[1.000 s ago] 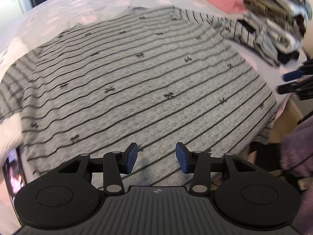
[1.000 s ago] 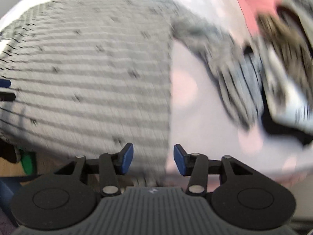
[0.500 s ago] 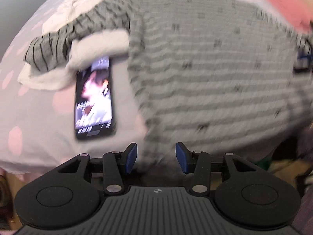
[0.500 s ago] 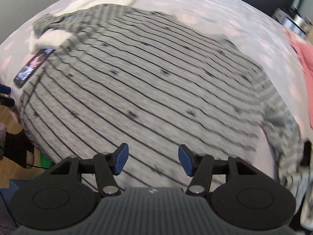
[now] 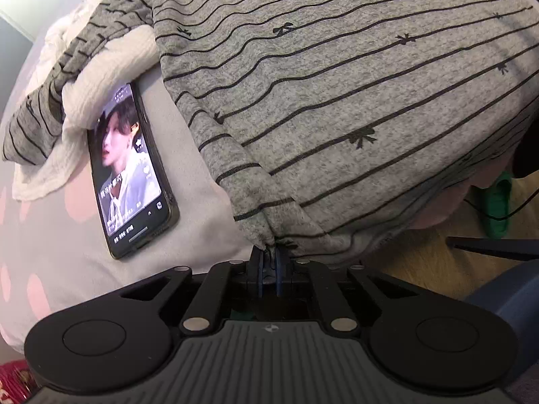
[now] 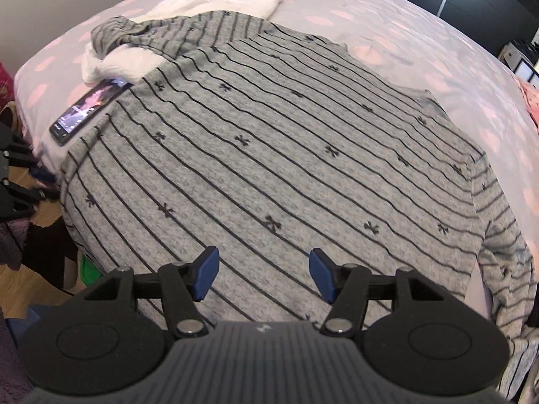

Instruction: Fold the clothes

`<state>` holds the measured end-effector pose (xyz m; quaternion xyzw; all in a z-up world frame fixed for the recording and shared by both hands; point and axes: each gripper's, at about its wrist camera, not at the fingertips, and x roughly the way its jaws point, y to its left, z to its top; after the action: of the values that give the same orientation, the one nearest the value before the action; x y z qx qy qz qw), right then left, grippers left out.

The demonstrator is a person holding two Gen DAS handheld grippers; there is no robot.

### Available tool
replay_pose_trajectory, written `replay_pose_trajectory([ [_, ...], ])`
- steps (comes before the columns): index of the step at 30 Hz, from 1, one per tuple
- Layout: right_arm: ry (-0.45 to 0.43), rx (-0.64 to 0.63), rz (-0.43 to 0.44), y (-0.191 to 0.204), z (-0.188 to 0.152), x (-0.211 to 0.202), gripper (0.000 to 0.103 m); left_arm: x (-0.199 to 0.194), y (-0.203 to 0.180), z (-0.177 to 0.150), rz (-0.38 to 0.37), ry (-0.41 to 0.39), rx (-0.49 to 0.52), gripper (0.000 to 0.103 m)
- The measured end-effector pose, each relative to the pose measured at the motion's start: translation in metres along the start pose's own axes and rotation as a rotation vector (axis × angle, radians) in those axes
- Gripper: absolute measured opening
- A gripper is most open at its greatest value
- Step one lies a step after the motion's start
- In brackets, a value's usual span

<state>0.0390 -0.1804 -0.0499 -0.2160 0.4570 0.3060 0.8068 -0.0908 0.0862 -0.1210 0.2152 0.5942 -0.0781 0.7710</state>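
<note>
Half a second ago the left gripper [image 5: 268,262] hung open above the bed's near edge; now its blue pads are pressed together on the bottom corner of the grey striped shirt [image 5: 337,77], the hem bunched between them right at the mattress edge. Over the same interval the right gripper [image 6: 263,274] has barely shifted, its fingers spread wide and empty above the shirt's lower hem.

The shirt lies spread flat across the bed [image 6: 387,23], its hem running along the near edge and partly hanging over it toward the wooden floor [image 5: 421,269]. One sleeve [image 6: 505,269] trails down at the bed's right side; the other sleeve [image 5: 50,101] is folded over a white garment [image 5: 111,67] near the left corner.

A phone [image 5: 129,168] with a lit screen lies just beside the shirt's left side seam, its top end tucked under the white garment. Between phone and seam runs a narrow strip of bare sheet. Beyond the collar the pink-spotted sheet stretches open toward the far edge.
</note>
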Motion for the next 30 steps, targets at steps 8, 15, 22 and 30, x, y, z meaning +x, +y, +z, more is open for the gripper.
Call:
replay_pose_trajectory([
  [8, 0.011, -0.007, 0.005, 0.001, -0.004, 0.0, 0.063, -0.012, 0.005, -0.005, 0.022, 0.135, 0.076, 0.002],
  [15, 0.009, -0.03, 0.009, 0.006, -0.003, 0.002, 0.063, 0.005, 0.034, -0.006, -0.057, 0.177, -0.047, 0.002],
  [22, 0.019, -0.018, -0.005, 0.003, -0.006, 0.005, 0.068, -0.001, 0.052, -0.007, -0.12, 0.201, -0.13, 0.011],
  [30, 0.027, 0.011, -0.044, -0.009, -0.003, 0.009, 0.073, -0.054, 0.099, 0.005, -0.139, 0.103, -0.213, 0.029],
])
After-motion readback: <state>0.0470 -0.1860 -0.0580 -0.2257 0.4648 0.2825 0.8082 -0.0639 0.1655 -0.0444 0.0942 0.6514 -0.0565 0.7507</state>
